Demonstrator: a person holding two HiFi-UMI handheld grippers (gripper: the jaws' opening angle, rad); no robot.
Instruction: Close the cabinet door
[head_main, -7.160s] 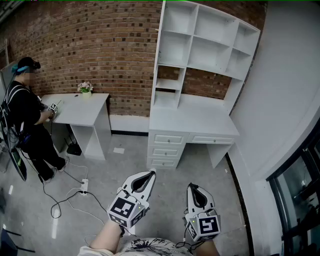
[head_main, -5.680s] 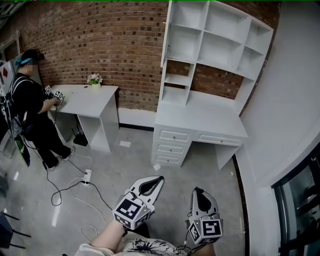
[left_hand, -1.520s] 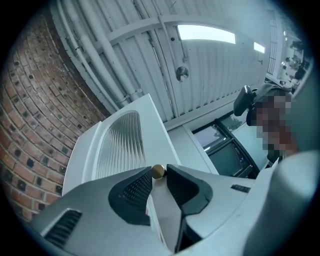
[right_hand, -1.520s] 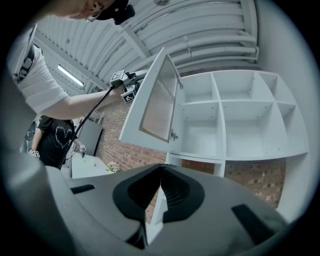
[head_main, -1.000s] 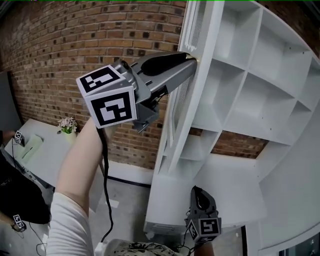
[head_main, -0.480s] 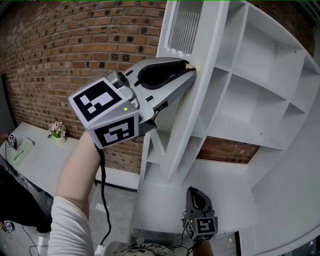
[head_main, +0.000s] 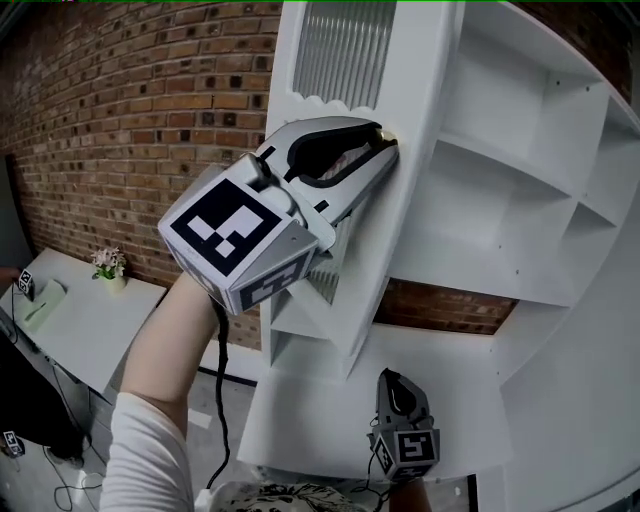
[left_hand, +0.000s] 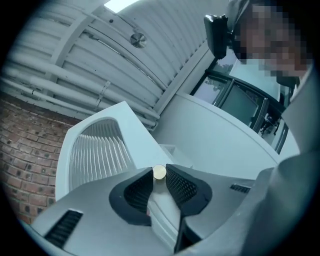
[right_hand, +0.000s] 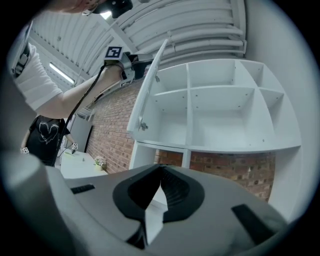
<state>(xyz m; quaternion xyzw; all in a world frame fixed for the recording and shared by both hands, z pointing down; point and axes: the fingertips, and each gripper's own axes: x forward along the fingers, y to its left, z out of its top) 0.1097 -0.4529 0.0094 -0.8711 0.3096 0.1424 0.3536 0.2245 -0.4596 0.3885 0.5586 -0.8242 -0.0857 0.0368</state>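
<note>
The left gripper (head_main: 385, 140) pinches the small round knob (left_hand: 159, 172) on the cabinet door (head_main: 340, 50), its jaws having just closed a little tighter on it. Over the last second the door has swung nearer the shelf unit (head_main: 520, 200) but isn't home yet, I'd say. The right gripper (head_main: 390, 377) hangs low, jaws together, empty

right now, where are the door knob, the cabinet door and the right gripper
door knob (left_hand: 159, 172): left gripper view, its round face
cabinet door (head_main: 345, 60): head view, ribbed panel
right gripper (head_main: 389, 377): head view, between its fingertips
</note>
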